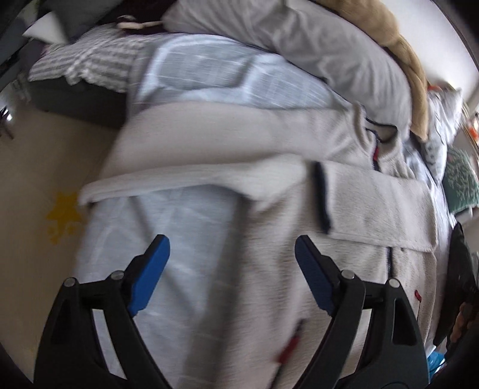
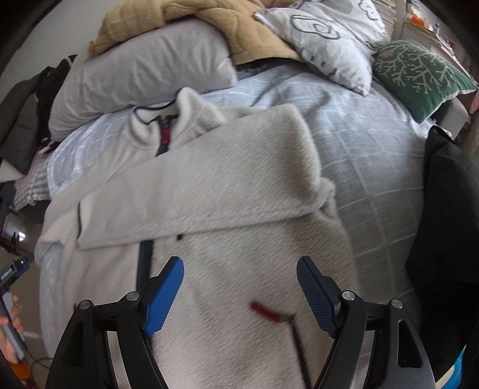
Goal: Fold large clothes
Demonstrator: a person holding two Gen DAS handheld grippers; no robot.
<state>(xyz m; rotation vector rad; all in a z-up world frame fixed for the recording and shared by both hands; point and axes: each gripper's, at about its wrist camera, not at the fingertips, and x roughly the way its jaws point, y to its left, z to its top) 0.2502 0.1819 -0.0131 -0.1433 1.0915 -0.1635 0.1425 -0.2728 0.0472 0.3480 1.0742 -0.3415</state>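
On the bed [image 1: 185, 68], L-wrist view: fleece jacket [image 1: 299, 239] lies ahead & rightward of wide, empty left gripper [image 1: 232, 254], folded sleeve crosswise; R-wrist view: right gripper [image 2: 239, 278], wide & empty, hangs over jacket's body, collar far end, so nearer.

One fleece jacket [image 2: 239, 194], two open claws [image 1: 232, 257] [image 2: 239, 281], three pillows [image 2: 143, 74], one tan blanket [image 2: 224, 27]
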